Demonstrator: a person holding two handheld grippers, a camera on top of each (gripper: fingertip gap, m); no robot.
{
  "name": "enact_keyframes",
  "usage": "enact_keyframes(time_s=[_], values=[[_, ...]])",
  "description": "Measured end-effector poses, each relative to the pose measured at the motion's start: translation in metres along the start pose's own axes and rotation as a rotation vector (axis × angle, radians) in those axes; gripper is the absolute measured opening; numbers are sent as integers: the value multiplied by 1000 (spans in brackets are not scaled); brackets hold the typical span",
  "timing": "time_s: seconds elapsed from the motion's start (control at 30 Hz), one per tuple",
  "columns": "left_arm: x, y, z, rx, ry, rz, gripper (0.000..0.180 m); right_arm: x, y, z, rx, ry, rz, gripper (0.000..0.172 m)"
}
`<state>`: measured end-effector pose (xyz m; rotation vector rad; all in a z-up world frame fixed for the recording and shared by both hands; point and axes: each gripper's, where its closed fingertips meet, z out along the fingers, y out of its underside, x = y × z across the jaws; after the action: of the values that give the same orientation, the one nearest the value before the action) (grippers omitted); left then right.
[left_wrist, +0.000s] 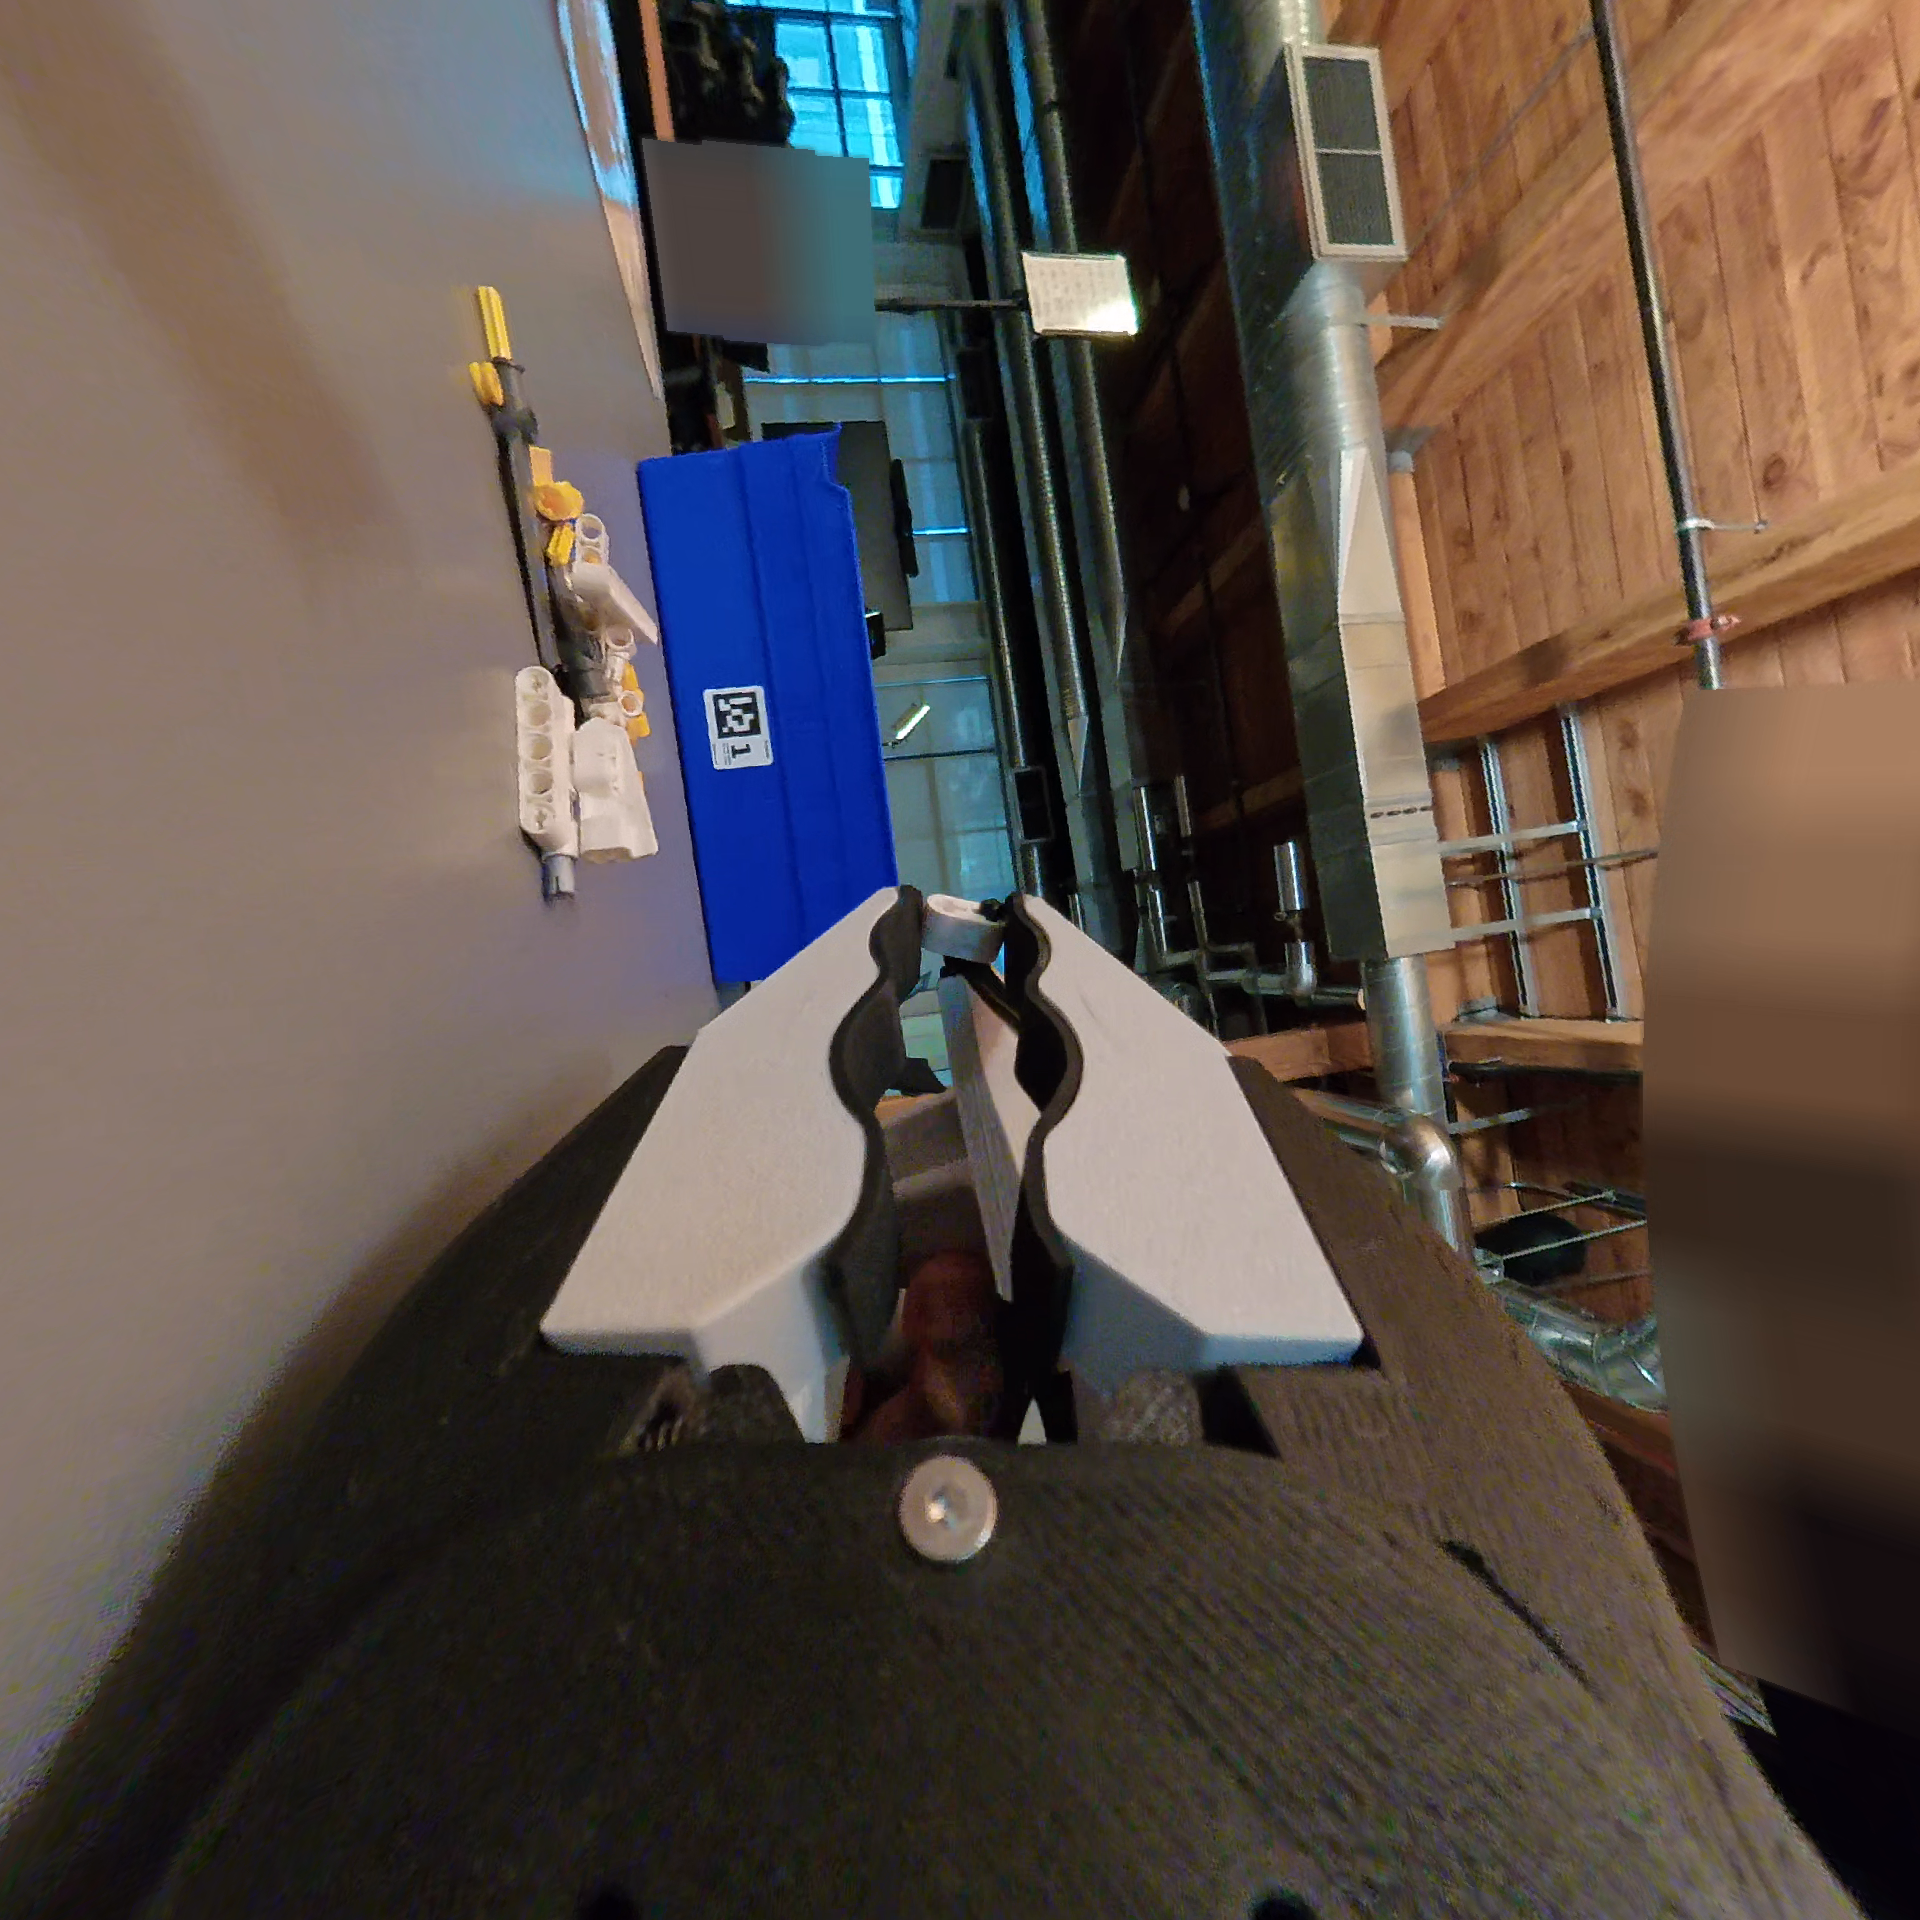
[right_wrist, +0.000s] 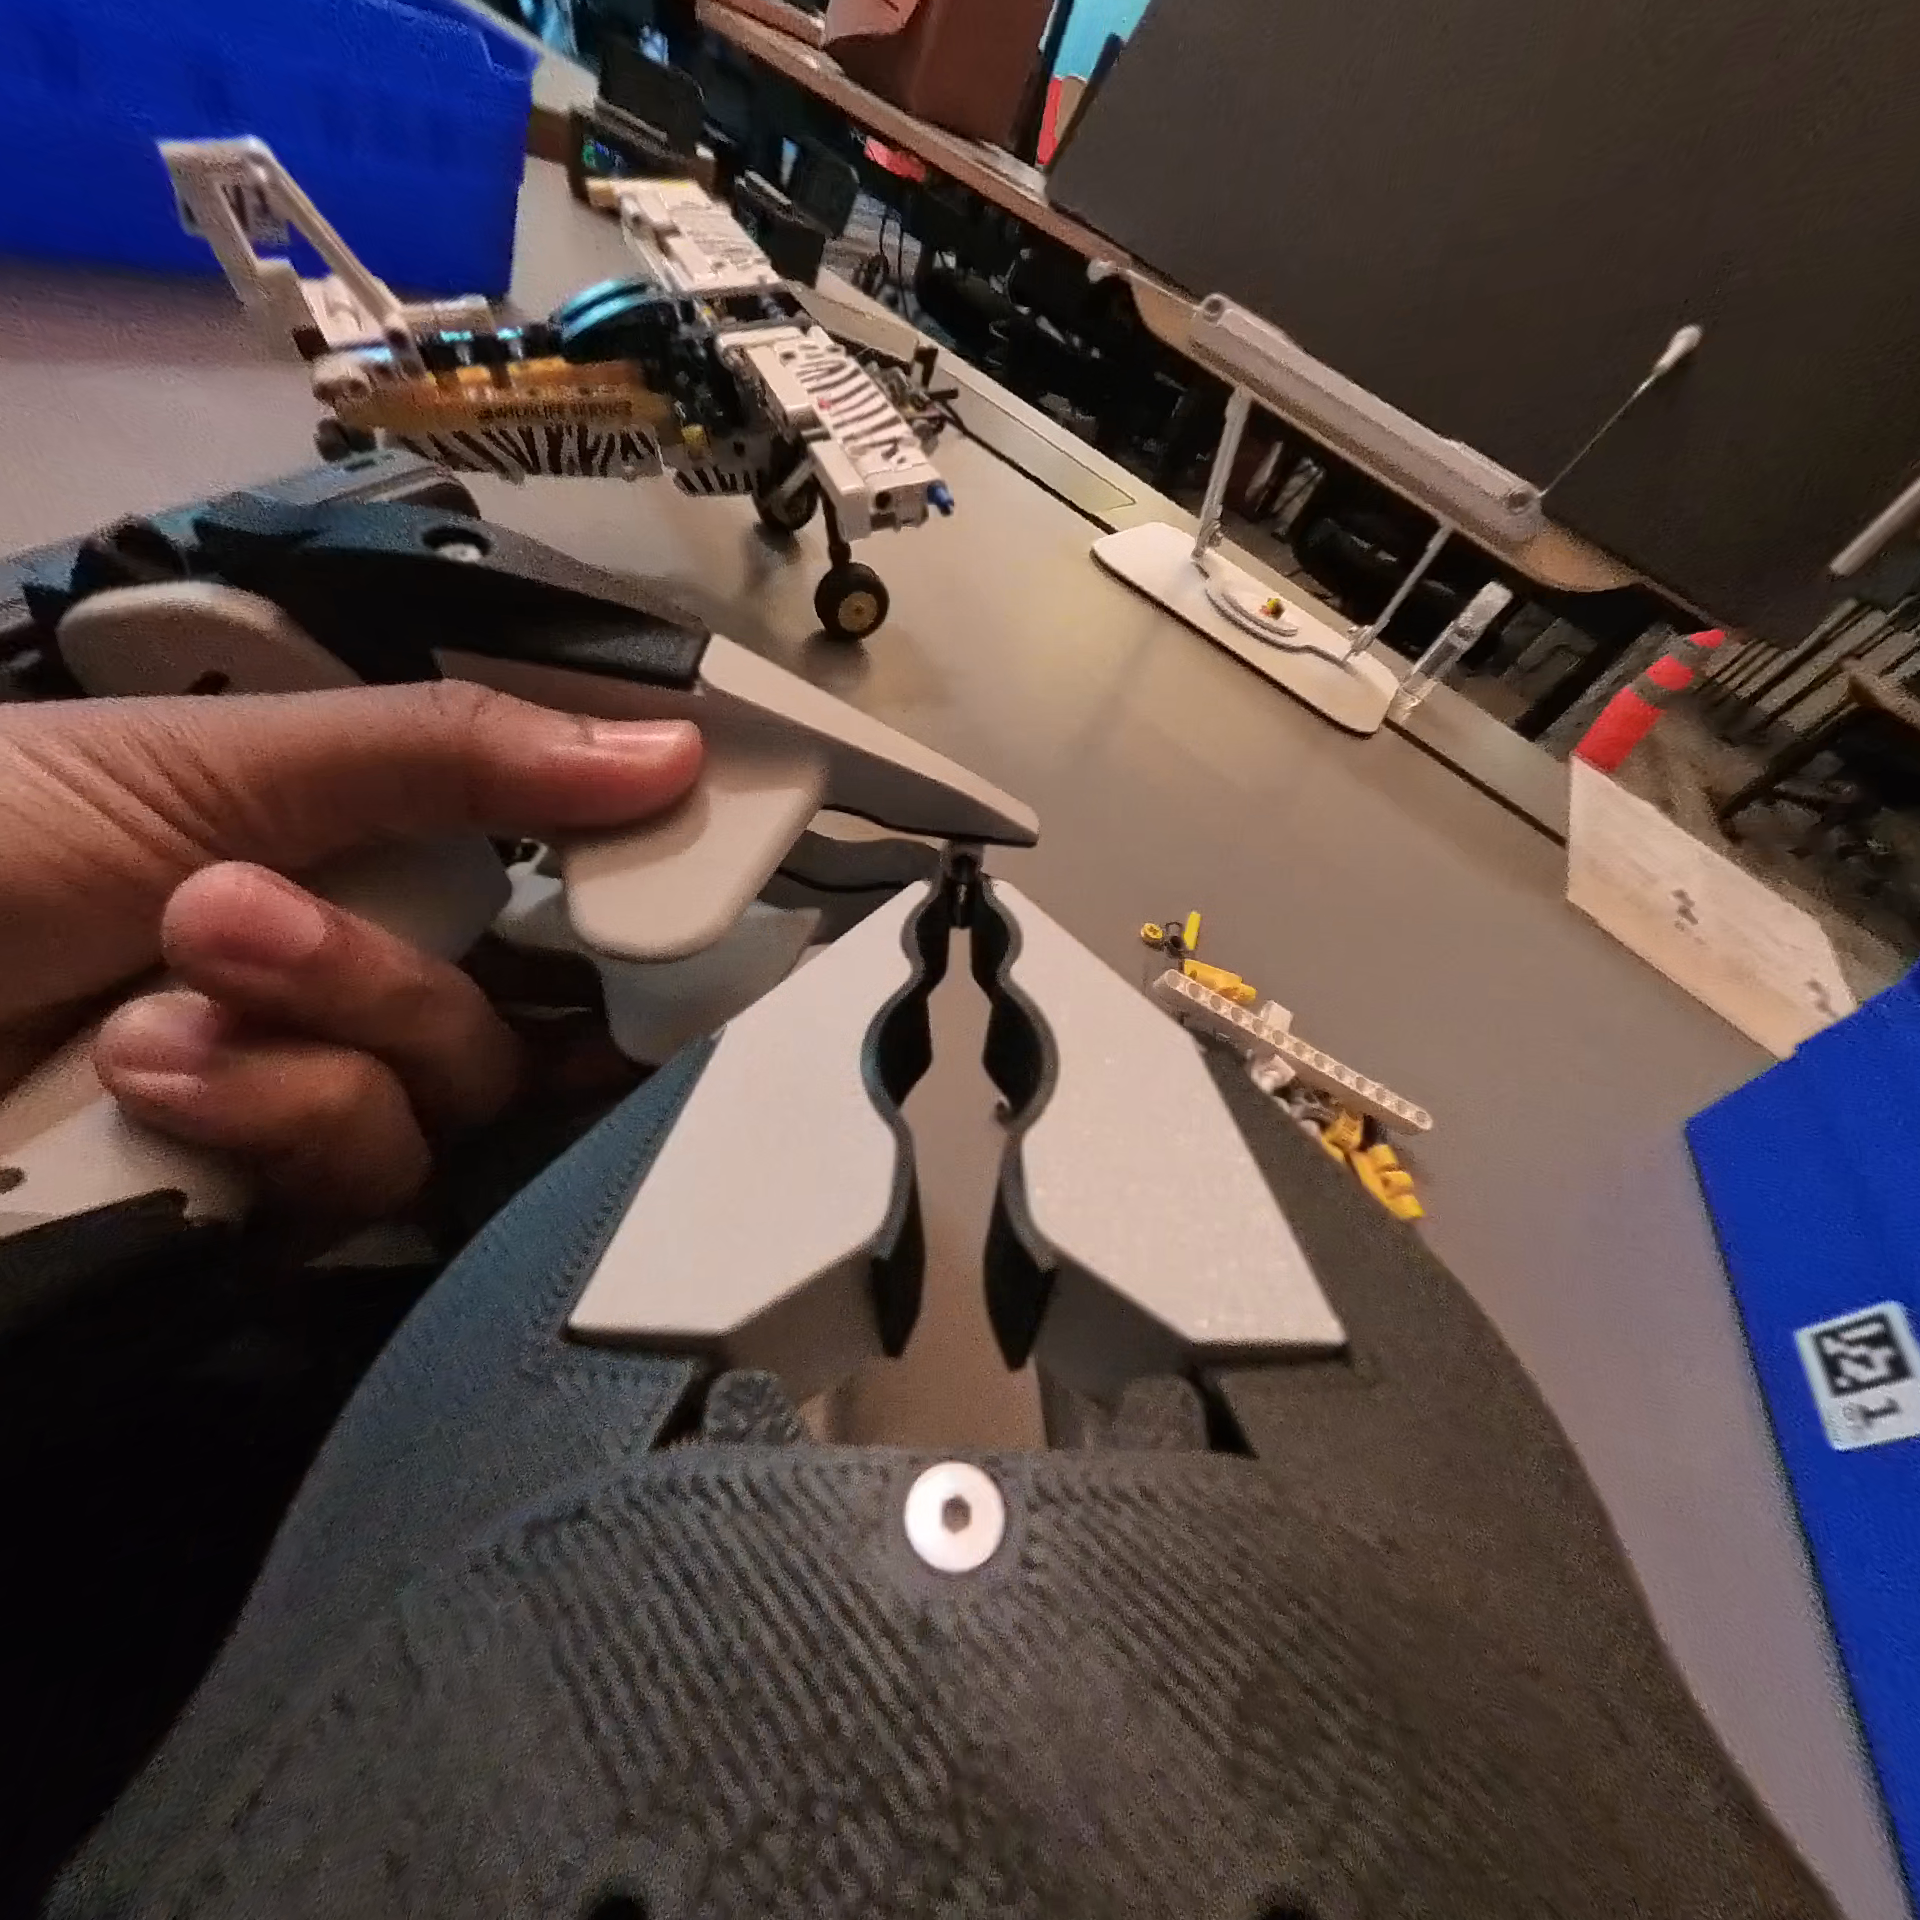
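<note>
Left wrist view: left tongs (left_wrist: 961, 920), nearly closed, pinch a small light-grey round connector piece (left_wrist: 958, 925) at the tips, a black pin (left_wrist: 992, 912) at its end. Right wrist view: right tongs (right_wrist: 964, 902), almost fully closed, nip that black pin just under the left tongs' tip, above the smooth grey tabletop (right_wrist: 1299, 831). Also there: two blue bins (right_wrist: 1829, 1247), one zebra-striped brick plane model (right_wrist: 644, 416), loose white and yellow bricks (right_wrist: 1299, 1049).
</note>
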<state>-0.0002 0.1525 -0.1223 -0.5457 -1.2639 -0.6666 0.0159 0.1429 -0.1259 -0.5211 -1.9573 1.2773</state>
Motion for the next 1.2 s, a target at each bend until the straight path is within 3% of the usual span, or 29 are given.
enact_keyframes(time_s=[0.07, 0.17, 0.23, 0.33, 0.47, 0.5, 0.63, 0.7, 0.93, 1.1, 1.2], values=[[1, -1, -1, 6, 10, -5, 9, -1, -2, 0, 19, -36, 74, 3], [10, 1, 0, -3, 39, 36, 9, 0, -11, -5, 174, -296, 621, 1], [12, 3, 0, -9, 35, 52, 9, 1, -11, -6, 214, -364, 775, 1], [9, 0, -2, 4, 30, 49, 9, -2, -9, -5, 189, -331, 690, 1], [7, -1, -2, 6, 31, 47, 9, -3, -5, -3, 98, -162, 326, 2], [9, 0, -2, -7, 41, 58, 9, -2, -6, -4, 101, -152, 305, 2], [28, 12, 3, -167, 137, 186, 12, 14, -18, -16, 257, -277, 610, 2], [32, 1, -4, -125, 113, 328, 9, 26, -17, -22, 326, -336, 763, 2], [37, 27, -12, -316, 54, 862, 25, 17, -21, -29, 354, -451, 781, 2], [41, 28, -11, -332, 67, 937, 30, 5, -26, -31, 362, -544, 799, 2], [42, 32, -15, -373, 117, 860, 24, -4, -31, -36, 363, -618, 794, 2]])
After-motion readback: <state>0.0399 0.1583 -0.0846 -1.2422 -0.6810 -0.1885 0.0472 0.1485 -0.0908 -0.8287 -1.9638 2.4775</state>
